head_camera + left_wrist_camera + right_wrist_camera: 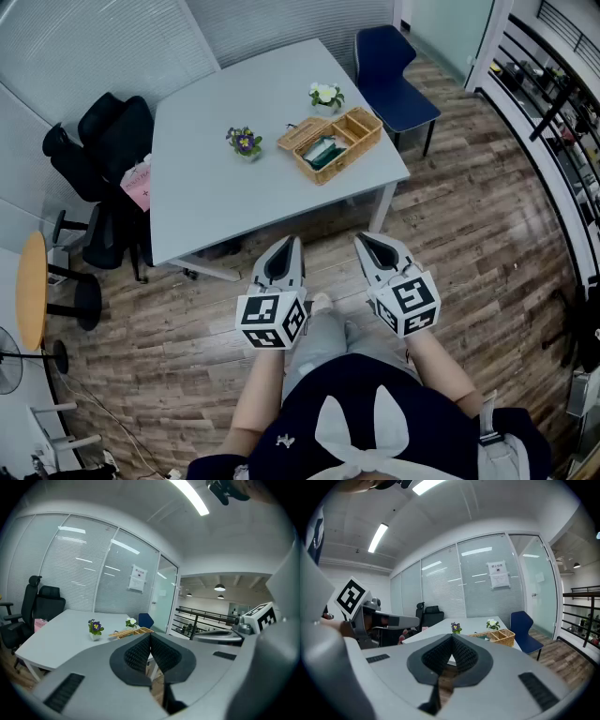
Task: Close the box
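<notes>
The box [330, 142] is an open wicker basket box on the far right part of the grey table [216, 178], with its lid [302, 133] lying flat to its left. Both grippers hang over the wooden floor in front of the table, well short of the box. My left gripper [288, 243] is shut with nothing in it, and so is my right gripper [365, 241]. The left gripper view shows its tips [150, 635] together and the box [131, 632] beyond them. In the right gripper view the jaws [452, 638] meet, with the box [501, 636] off to the right.
A purple flower pot [245, 142] and a white flower pot [326, 95] stand on the table by the box. A blue chair [389, 80] is behind the table's right corner. Black office chairs [103, 150] and a pink bag [138, 185] sit at the left; a round wooden table [31, 291] is further left.
</notes>
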A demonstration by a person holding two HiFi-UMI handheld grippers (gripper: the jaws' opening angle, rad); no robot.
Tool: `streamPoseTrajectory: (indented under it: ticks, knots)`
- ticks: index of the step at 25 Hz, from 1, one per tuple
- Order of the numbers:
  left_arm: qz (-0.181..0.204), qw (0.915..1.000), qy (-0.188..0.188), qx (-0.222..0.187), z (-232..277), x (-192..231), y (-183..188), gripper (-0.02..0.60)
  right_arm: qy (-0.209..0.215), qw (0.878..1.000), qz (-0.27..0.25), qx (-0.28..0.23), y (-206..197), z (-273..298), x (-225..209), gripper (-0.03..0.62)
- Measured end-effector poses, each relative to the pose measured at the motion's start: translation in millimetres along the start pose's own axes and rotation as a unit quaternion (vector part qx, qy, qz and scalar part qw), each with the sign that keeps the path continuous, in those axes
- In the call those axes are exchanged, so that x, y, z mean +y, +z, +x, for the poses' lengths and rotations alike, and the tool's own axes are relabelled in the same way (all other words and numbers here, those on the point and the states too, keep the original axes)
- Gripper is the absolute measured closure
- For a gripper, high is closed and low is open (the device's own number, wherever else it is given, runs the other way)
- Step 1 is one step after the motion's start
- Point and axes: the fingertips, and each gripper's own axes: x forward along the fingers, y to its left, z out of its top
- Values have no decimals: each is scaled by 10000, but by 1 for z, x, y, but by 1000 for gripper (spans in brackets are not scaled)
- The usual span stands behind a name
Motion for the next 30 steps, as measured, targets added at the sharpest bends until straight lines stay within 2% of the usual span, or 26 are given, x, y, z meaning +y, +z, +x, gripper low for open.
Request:
streamPoseTrajectory:
  ticks: [10, 14, 19, 24, 26, 28, 30]
  knots:
    - [-4, 9999, -115, 7, 7, -11, -2, 560, -75, 9999, -50, -81, 1, -5, -5, 589]
    - [-125, 9996, -259, -9, 20, -10, 2, 558, -33, 9999, -124, -106, 4, 2, -9, 589]
    - [-151, 9996, -245, -7, 38, 0, 9, 558, -2, 9999, -115, -50, 5, 15, -17, 589]
    - [-502, 9970, -588, -12, 59, 5, 16, 555, 32, 10000, -82, 9, 9, 33, -28, 589]
    - [-596, 9964, -607, -16, 67, 9, 18, 555, 23, 9999, -98, 56, 7, 39, -32, 588]
    - [-654, 9962, -577, -28, 76, 15, 20, 536, 16, 9999, -105, 104, 5, 46, -35, 589]
    - [-733, 9957, -563, -24, 86, 22, 22, 477, 20, 9998, -78, 154, 3, 55, -39, 589]
